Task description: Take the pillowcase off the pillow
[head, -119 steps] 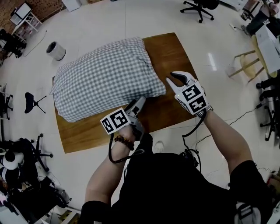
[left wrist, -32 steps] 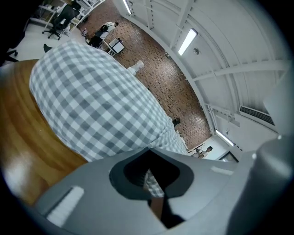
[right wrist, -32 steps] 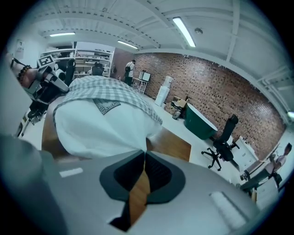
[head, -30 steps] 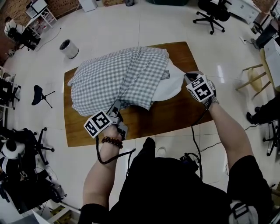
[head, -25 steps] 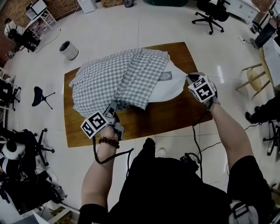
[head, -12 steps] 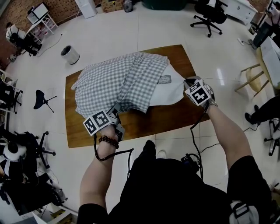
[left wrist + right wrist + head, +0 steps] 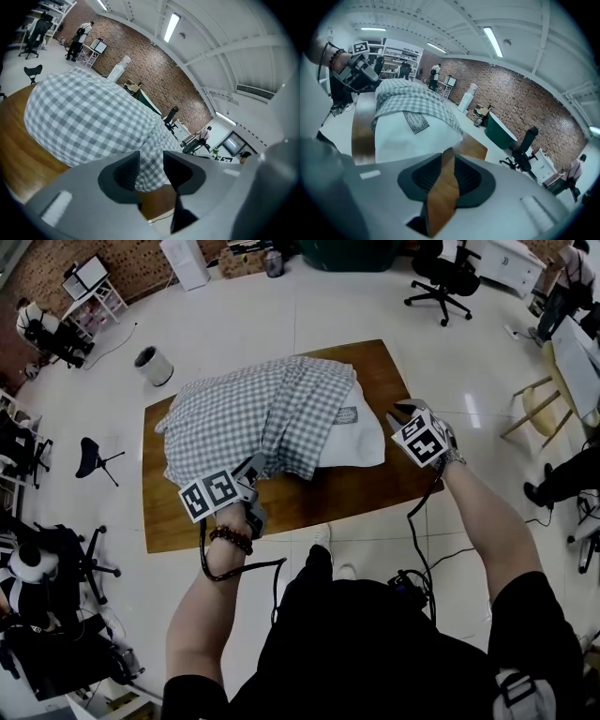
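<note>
Centre frame, a checked pillowcase point(image 7: 244, 413) lies bunched over most of a white pillow point(image 7: 364, 439) on the wooden tabletop point(image 7: 319, 498). The left tongs point(image 7: 255, 465), lower left, are opening with checked cloth in their gap. The right tongs point(image 7: 398, 412), at right, are opening over bare wood.
</note>
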Tool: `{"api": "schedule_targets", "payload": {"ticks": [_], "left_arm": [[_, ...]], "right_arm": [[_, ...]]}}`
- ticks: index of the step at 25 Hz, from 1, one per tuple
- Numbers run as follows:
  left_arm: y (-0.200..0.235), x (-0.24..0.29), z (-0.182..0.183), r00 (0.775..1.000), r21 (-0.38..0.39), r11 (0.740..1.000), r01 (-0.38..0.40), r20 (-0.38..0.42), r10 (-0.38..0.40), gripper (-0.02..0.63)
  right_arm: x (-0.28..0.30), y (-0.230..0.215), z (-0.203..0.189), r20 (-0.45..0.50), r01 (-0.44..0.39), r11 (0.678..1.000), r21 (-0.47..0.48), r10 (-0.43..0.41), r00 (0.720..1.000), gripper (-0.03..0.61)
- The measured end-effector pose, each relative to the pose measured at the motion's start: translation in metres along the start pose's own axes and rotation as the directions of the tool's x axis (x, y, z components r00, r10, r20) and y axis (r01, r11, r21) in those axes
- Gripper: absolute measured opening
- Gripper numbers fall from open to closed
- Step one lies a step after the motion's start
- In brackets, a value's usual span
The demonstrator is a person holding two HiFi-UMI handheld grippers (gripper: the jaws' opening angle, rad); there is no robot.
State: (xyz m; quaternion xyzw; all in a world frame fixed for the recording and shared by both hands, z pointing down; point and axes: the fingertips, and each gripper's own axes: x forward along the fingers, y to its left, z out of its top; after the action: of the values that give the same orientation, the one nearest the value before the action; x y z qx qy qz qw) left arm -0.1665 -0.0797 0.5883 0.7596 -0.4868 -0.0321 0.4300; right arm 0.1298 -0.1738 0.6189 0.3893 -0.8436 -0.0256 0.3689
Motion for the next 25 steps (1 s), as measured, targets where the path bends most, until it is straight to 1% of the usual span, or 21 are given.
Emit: {"api": "schedule_targets", "payload": {"ticks": [6, 10, 14, 20, 25], "left_arm": [[-0.028, -0.005, 0.009, 1.0, 0.107, 0.994, 0.021, -0.025, -0.019, 0.167], [-0.051, -0.005, 0.026, 0.999, 0.184, 0.982, 0.04, -0.043, -0.033, 0.17], [-0.066, -0.002, 0.05, 0.996, 0.254, 0.965, 0.063, -0.076, -0.045, 0.172], [-0.081, 0.002, 0.1, 0.988, 0.364, 0.925, 0.108, -0.143, -0.059, 0.176], [-0.096, 0.004, 0.14, 0.974, 0.461, 0.871, 0.17, -0.211, -0.079, 0.181]], "right_arm": [[-0.019, 0.003, 0.012, 0.028, 0.0, 1.0, -0.017, 0.001, 1.0, 0.11], [-0.026, 0.0, 0.022, 0.04, 0.003, 1.0, -0.021, -0.003, 0.999, 0.118], [-0.027, -0.006, 0.038, 0.044, 0.012, 1.0, -0.025, -0.011, 0.999, 0.124], [-0.02, -0.013, 0.065, 0.046, 0.015, 1.0, 0.002, -0.015, 0.999, 0.14], [-0.011, -0.009, 0.089, 0.071, -0.026, 0.999, 0.025, 0.024, 0.997, 0.147]]}}
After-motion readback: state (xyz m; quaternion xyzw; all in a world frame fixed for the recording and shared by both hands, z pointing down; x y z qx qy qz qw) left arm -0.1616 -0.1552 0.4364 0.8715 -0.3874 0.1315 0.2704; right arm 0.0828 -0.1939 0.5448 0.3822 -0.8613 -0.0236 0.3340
